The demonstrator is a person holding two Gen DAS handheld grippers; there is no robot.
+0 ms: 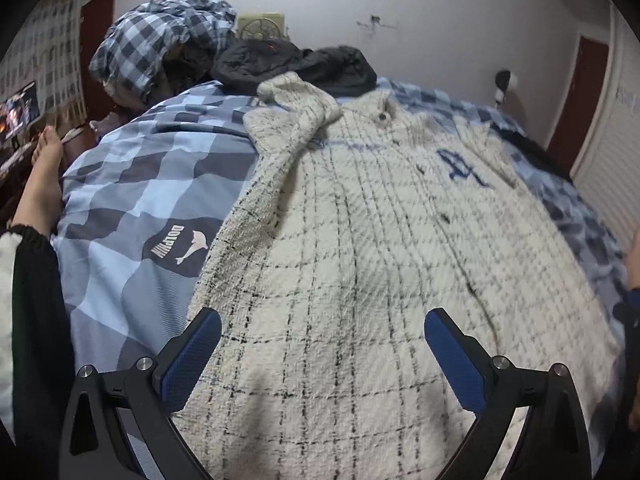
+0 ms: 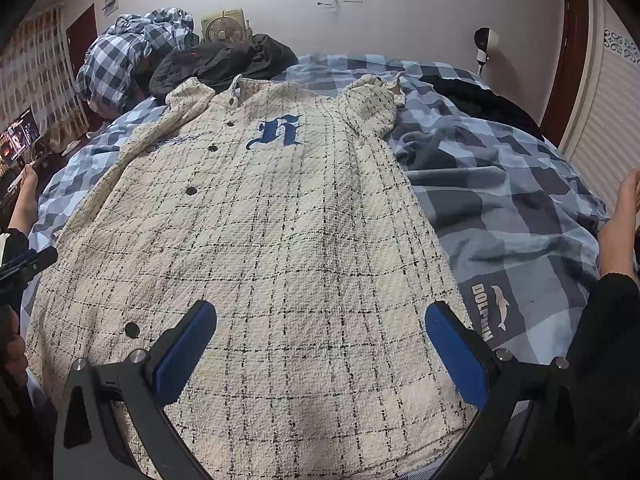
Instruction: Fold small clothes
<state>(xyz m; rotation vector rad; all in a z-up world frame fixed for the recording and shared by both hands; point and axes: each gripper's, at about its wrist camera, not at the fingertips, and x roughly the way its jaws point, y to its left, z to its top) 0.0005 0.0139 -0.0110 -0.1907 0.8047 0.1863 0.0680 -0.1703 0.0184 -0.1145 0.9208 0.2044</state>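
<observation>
Lying lengthwise — shirt (image 2: 260,240) collar far.

A cream jacket (image 2: 280,240) with a thin black check lies flat and face up on a blue checked bed, collar at the far end. Dark snap buttons run down its closed front. A blue letter sits on the chest. One sleeve is folded inward.

Both wrist views look low along the bed, sharing the shirt (image 1: 360,240).

Left gripper (image 1: 322,336) and right gripper (image 2: 320,328) both hover low, jaws spread wide, holding nothing
</observation>
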